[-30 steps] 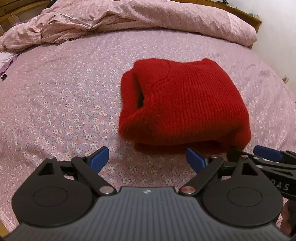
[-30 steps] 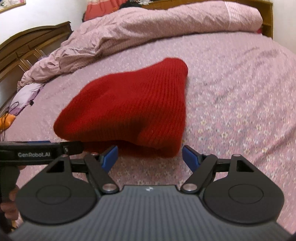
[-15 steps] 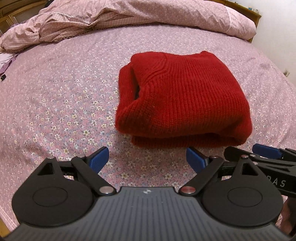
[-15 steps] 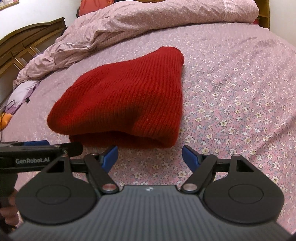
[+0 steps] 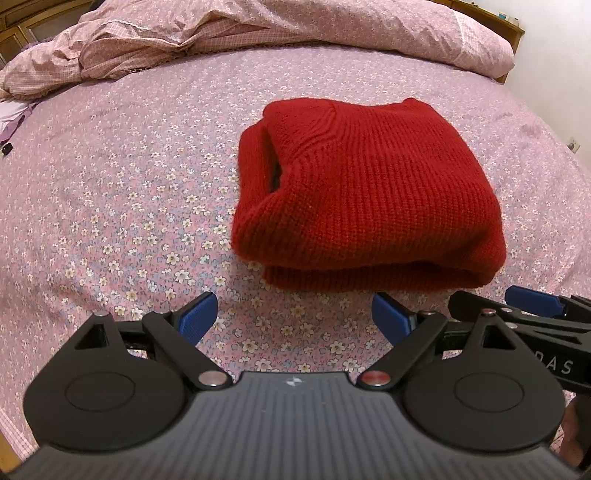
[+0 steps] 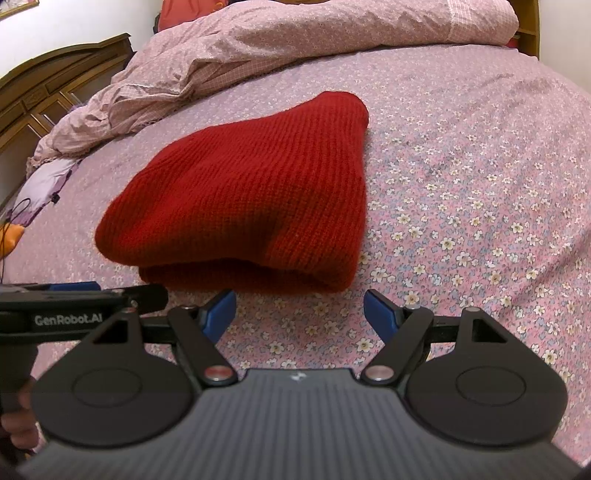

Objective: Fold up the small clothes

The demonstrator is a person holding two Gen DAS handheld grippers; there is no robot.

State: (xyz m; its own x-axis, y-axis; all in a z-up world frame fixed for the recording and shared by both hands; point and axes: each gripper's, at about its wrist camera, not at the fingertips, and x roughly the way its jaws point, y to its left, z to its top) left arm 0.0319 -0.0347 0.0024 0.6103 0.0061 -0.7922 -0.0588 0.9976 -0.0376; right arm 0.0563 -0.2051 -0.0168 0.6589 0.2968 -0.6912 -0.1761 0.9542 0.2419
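A red knitted sweater [image 5: 369, 192] lies folded into a thick rectangle on the flowered pink bedsheet [image 5: 129, 184]. It also shows in the right wrist view [image 6: 251, 199]. My left gripper [image 5: 295, 317] is open and empty, just short of the sweater's near edge and apart from it. My right gripper [image 6: 299, 314] is open and empty, also just short of that edge. The right gripper's blue fingertip shows at the right of the left wrist view [image 5: 532, 301]. The left gripper's body shows at the left of the right wrist view [image 6: 74, 306].
A crumpled pink duvet [image 5: 258, 29] lies along the far side of the bed. A wooden headboard [image 6: 44, 92] stands at the far left. A lilac cloth [image 6: 48, 181] and an orange object [image 6: 11, 236] lie at the bed's left edge.
Both grippers have drawn back from the folded sweater toward the near side of the bed. Both stay open and empty. The sweater has settled flat.
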